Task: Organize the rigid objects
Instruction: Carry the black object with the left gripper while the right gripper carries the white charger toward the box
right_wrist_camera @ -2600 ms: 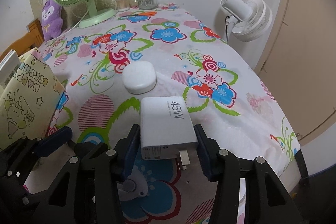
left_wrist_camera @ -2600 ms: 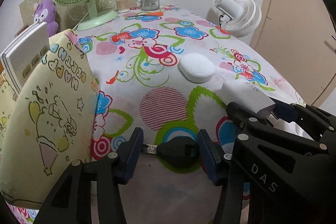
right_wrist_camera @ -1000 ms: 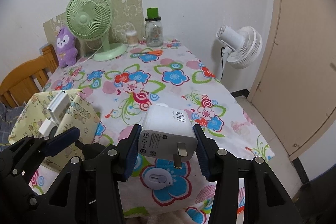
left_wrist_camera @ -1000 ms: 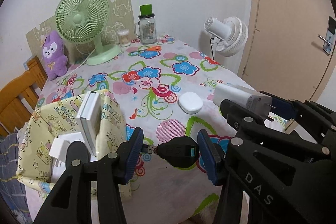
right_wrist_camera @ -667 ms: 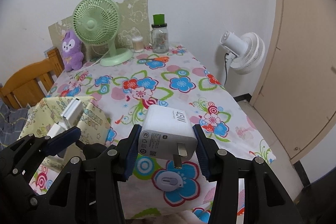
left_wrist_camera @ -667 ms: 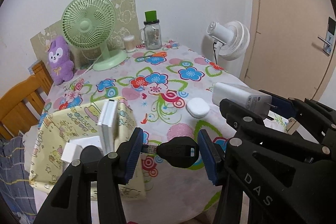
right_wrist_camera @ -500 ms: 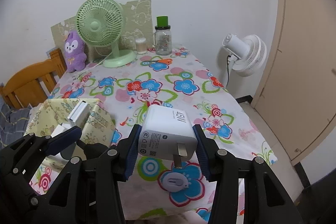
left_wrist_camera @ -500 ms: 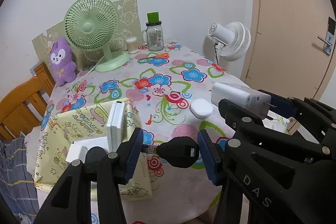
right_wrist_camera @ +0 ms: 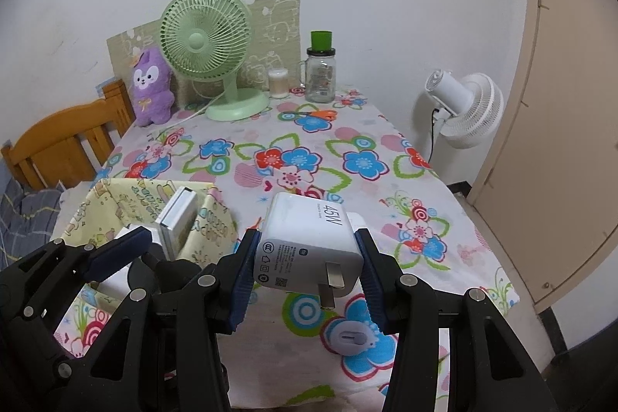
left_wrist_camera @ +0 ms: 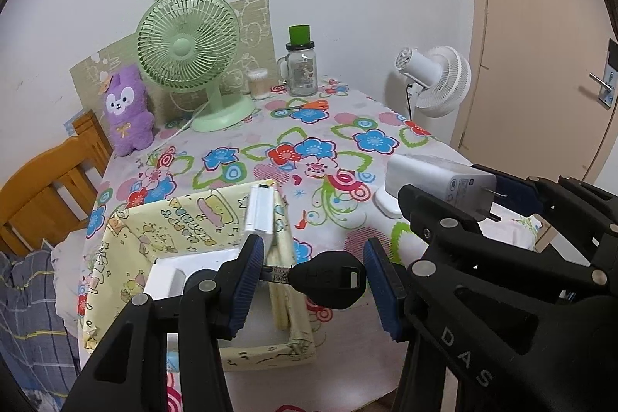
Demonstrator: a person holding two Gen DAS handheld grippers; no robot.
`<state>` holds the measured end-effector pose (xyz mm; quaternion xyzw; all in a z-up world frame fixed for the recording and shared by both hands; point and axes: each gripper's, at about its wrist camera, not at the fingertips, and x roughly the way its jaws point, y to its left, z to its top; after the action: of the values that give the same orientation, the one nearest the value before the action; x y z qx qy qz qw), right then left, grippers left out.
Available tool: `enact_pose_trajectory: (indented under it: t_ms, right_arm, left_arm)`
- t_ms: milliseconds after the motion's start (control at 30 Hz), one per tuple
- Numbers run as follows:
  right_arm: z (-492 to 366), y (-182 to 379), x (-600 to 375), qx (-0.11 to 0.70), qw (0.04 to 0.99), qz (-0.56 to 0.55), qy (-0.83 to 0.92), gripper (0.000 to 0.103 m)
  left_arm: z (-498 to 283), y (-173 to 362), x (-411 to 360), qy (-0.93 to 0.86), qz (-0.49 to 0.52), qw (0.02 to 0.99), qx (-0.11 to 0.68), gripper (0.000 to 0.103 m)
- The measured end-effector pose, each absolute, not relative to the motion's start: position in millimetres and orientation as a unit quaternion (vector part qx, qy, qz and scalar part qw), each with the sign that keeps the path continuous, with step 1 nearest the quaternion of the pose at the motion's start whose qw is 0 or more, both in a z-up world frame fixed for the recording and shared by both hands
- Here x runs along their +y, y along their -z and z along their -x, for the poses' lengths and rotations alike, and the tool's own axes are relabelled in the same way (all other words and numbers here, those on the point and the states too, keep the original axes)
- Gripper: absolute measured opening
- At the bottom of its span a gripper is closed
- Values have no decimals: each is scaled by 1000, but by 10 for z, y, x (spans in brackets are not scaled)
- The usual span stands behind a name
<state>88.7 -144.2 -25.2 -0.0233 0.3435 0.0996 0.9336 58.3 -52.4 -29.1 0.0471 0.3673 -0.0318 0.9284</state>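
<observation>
Nearest, between the left fingers [left_wrist_camera: 314, 278]: key [left_wrist_camera: 328, 280], black head against the right finger, blade tip against the left one, pinched end to end and clear of the tabletop [left_wrist_camera: 270, 138]. Between the right fingers [right_wrist_camera: 305, 271]: white charger [right_wrist_camera: 311, 248], marked 45W, clamped across its sides, prongs toward the camera, likewise clear of the tabletop.

Just beyond and below the left fingers: yellow box [left_wrist_camera: 181, 219], open at the top. Inside: a slim white device [left_wrist_camera: 260, 209] standing on edge against the far wall, plus flat white items on the floor of the box; exact kind not discernible.

Below the right fingers, on the cloth: small round white gadget [right_wrist_camera: 349, 336]. Just past the charger in the left view: white oval case [left_wrist_camera: 386, 205], partly hidden.

Far end of the tabletop: green fan [right_wrist_camera: 210, 47], purple plush [right_wrist_camera: 150, 85], glass jar [right_wrist_camera: 320, 74], scissors [right_wrist_camera: 314, 114]. Off the tabletop, right: white fan [right_wrist_camera: 467, 107].

Progress, as judged: partly done. Several items boxed; key and charger lifted, not yet deposited; gadget and case uncollected. Remaining: carry both loads over the box, release, return for the two loose items.
</observation>
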Motion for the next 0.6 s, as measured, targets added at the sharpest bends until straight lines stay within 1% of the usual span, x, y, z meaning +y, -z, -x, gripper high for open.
enact_pose_trajectory:
  t_ms: [600]
  right_arm:
    - [-958, 245, -924, 346, 929, 40, -124, 52]
  left_arm:
    - [-621, 304, -37, 9, -33, 928, 370, 55]
